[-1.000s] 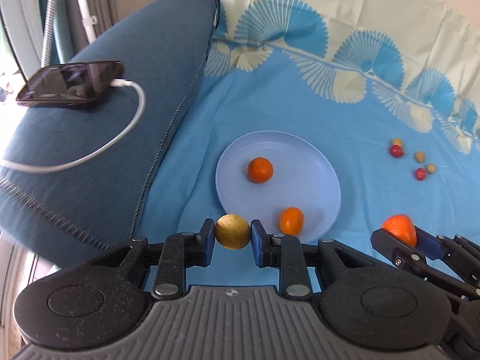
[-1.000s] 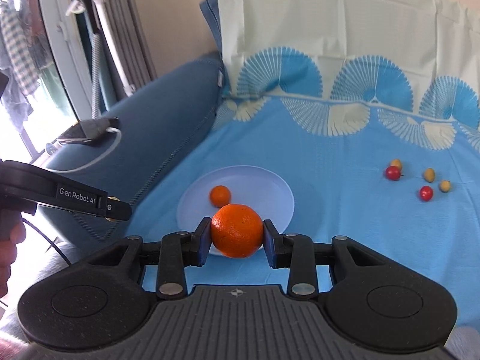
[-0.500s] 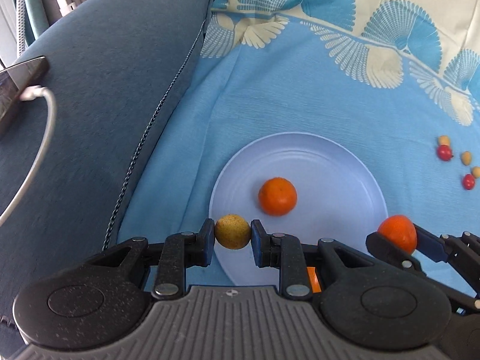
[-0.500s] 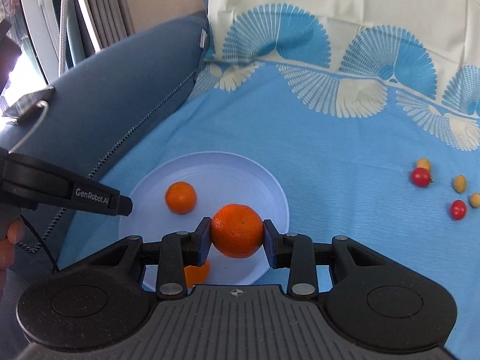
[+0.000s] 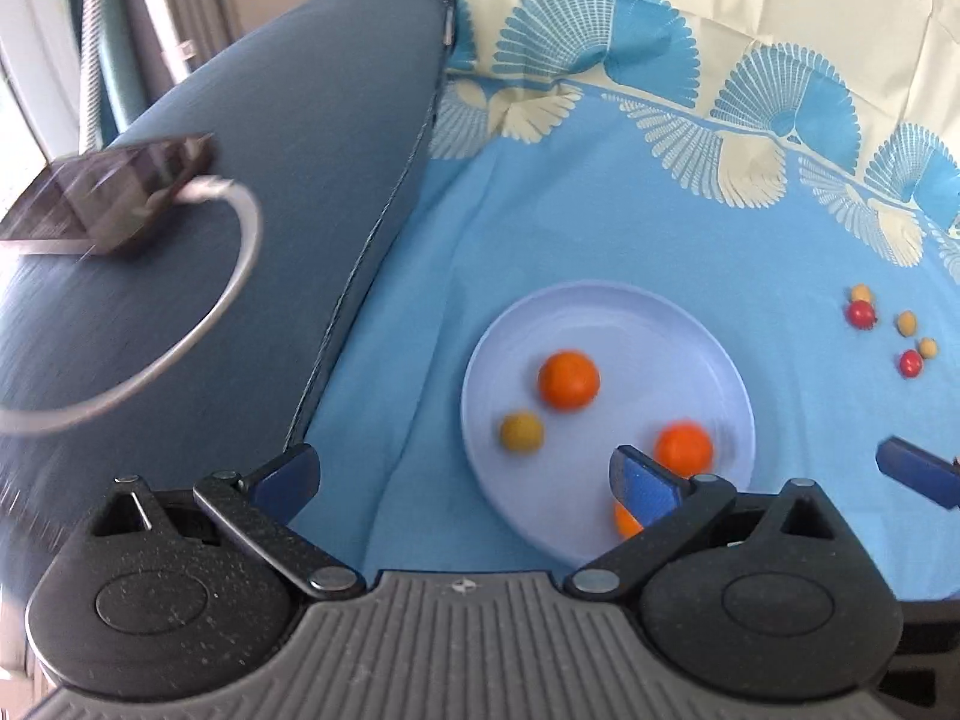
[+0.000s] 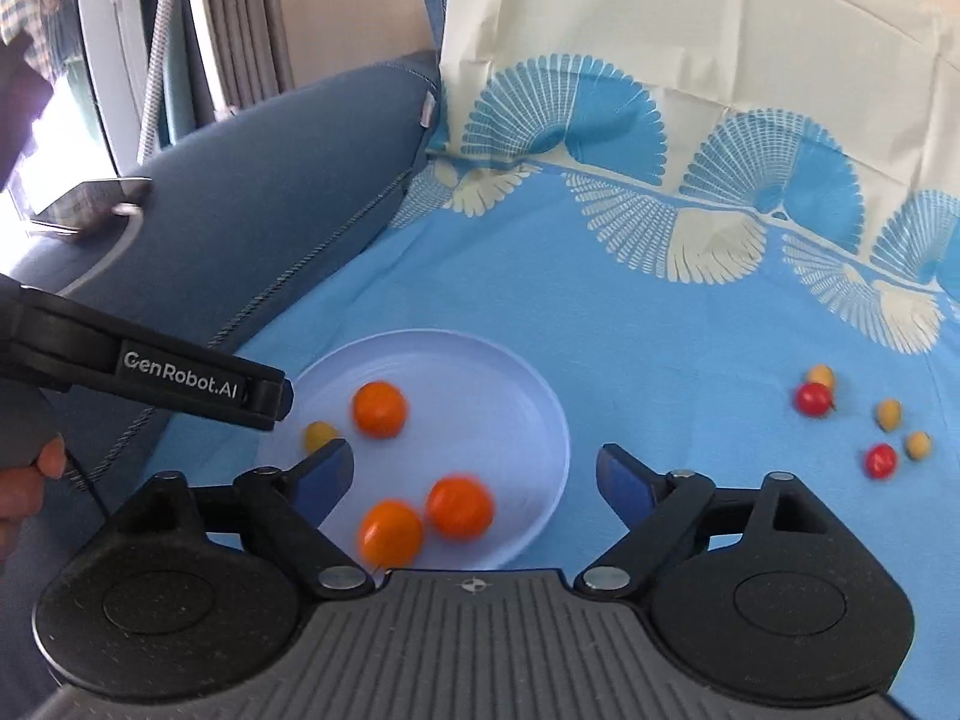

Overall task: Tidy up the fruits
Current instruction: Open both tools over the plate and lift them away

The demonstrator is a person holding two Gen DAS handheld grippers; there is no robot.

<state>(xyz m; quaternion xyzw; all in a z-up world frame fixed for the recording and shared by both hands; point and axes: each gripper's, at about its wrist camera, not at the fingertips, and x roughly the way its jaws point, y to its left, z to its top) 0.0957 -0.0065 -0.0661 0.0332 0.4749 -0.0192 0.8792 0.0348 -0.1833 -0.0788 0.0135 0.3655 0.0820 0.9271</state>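
We are working over a bed spread with a blue patterned sheet (image 6: 600, 312), with a dark blue cushion (image 5: 210, 300) running along its left side; a phone (image 5: 102, 192) on its white cable (image 5: 204, 324) lies on that cushion. On the sheet sits the pale blue plate (image 6: 540, 396), and it now carries three oranges (image 6: 459, 507) and one small yellow-green fruit (image 5: 521, 431).

Our left gripper (image 5: 462, 474) has just been opening and its fingers stand as wide as they go, with nothing pressed between them; the yellow-green fruit lies free on the plate's left part. Our right gripper (image 6: 474, 474) has likewise just been opening, fingers spread wide and empty, with two oranges lying free below it near the plate's near rim.

Still out on the sheet, well apart to the right of the plate, lies a cluster of small fruits (image 6: 858, 420), two red and three yellowish. We judge these light, round, smooth-skinned and probably soft, so they would roll at a nudge and bruise under a hard squeeze; we would take each across its middle, gently.

The sheet between plate and cluster is bare, so the sideways path is open. The plate's rim is low, and a dropped fruit could roll over it.
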